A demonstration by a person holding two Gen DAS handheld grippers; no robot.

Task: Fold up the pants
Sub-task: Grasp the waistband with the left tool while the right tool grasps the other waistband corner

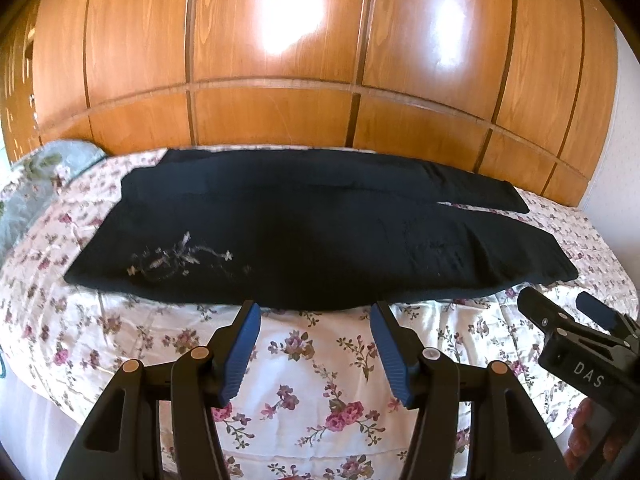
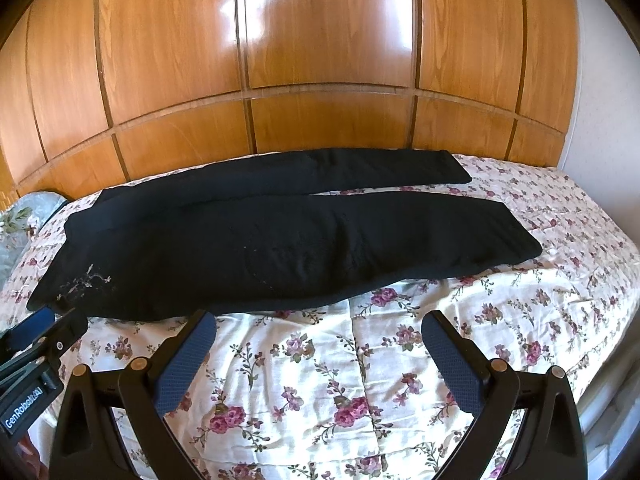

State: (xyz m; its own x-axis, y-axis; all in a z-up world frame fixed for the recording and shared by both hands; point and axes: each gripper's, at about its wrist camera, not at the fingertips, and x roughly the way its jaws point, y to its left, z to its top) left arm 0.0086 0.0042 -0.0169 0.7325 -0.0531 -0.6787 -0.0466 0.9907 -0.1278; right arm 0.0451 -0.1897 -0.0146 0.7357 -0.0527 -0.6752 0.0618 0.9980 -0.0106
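Left wrist view, wardrobe (image 1: 280,92): glossy wood panels behind the bed.
Bed (image 1: 320,360): floral quilt.
Pants (image 1: 304,236): black, flat across the quilt, legs rightward.
Left claw (image 1: 315,312): spread apart, empty, just short of the pants.
Right claw (image 2: 320,322): spread wide, empty.

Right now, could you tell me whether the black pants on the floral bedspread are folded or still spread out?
Spread out. The black pants lie full length on the floral bedspread, both legs apart and side by side, with neither open gripper touching them.
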